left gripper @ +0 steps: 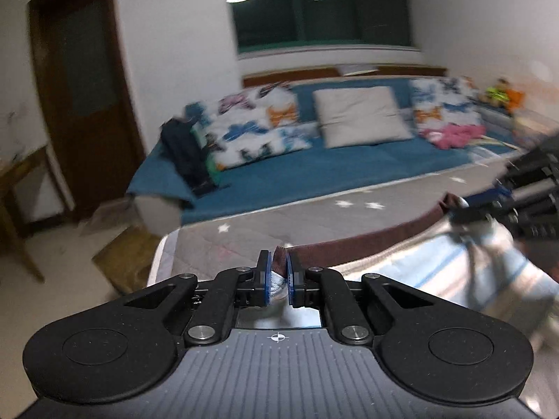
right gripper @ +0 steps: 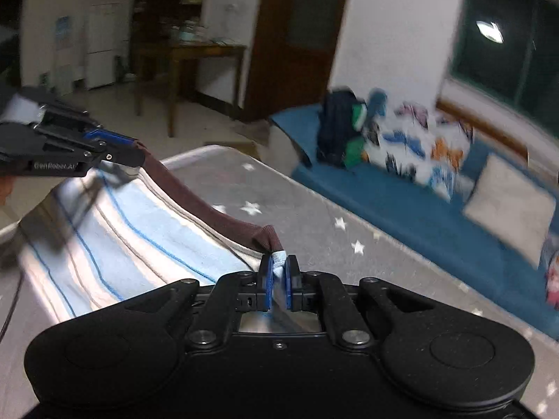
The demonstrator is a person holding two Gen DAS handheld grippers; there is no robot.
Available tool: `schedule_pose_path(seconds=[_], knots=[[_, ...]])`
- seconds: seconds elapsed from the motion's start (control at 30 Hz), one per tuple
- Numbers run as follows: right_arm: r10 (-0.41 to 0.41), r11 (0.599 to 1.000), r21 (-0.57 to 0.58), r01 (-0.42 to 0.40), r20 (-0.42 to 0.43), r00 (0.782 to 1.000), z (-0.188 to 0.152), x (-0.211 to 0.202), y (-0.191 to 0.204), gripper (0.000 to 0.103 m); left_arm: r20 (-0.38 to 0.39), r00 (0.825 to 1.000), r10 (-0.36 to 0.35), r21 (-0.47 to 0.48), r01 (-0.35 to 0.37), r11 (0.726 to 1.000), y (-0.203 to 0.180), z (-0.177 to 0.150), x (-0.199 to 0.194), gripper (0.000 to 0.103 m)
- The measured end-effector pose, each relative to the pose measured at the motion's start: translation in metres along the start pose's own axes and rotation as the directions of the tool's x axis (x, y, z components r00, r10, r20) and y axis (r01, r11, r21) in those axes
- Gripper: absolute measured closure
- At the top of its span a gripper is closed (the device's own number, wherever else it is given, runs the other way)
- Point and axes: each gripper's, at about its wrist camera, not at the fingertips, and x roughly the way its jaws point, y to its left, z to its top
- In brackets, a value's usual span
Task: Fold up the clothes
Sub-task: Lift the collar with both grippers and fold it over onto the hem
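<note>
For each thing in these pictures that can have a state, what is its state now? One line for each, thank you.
left gripper: shut on the brown band of the striped garment.
right gripper: shut on the other end of the same band.
striped garment: held up by its brown edge, which sags between the two grippers; the rest hangs down to the star-patterned bed.
wooden door: closed.
grey cushion: leaning on the sofa back.
</note>
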Motion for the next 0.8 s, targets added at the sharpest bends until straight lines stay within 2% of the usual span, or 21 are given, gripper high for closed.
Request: schedule_pose_path(seconds=[0.07,0.13,0.2,0.27,0.33,0.37,0.53,0.7,0.8], knots=[[-0.011,1.000,0.007,0.011,-0.021,1.000,-0.006,0.008,-0.003,0.091,-0.028,1.000,0.014,-0.026,-0.014,1.000,0.001,-0.004,0.012,0.085],[-0.022,1.000,0.021,0.023,-0.040,0.999,-0.018,0.010,-0.009,0.085,-0.038,0.999,0.018,-0.051,-0.020,0.999,0.006,-0.010,0.014,0.084],[-0.035,0.999,0.035,0.037,-0.047,0.998,-0.036,-0.003,-0.016,0.065,-0.019,0.999,0.032,-0.080,-0.033,0.996,0.015,-0.020,0.000,0.084],[-0.034,0.998,0.046,0.037,-0.052,0.998,-0.043,-0.011,-0.019,0.054,0.002,0.999,0.050,-0.106,-0.050,0.993,0.026,-0.030,-0.019,0.074],[-0.040,0.995,0.085,0.046,-0.066,0.997,-0.061,-0.024,-0.027,0.052,0.000,0.998,0.068,-0.127,-0.067,0.990,0.034,-0.039,-0.031,0.062],[-0.042,0.994,0.097,0.049,-0.073,0.996,-0.063,-0.025,-0.028,0.050,-0.005,0.997,0.077,-0.147,-0.077,0.986,0.039,-0.046,-0.041,0.060],[-0.029,0.961,0.272,0.057,-0.107,0.994,-0.097,-0.030,-0.049,0.048,-0.092,0.992,0.087,-0.230,-0.106,0.967,0.054,-0.086,-0.069,0.055],[-0.001,0.943,0.330,0.036,-0.105,0.994,-0.102,-0.030,-0.049,0.048,-0.149,0.986,0.071,-0.273,-0.110,0.956,0.060,-0.113,-0.074,0.054],[0.016,0.931,0.365,0.023,-0.104,0.994,-0.106,-0.030,-0.049,0.048,-0.163,0.984,0.078,-0.270,-0.121,0.955,0.058,-0.117,-0.073,0.054]])
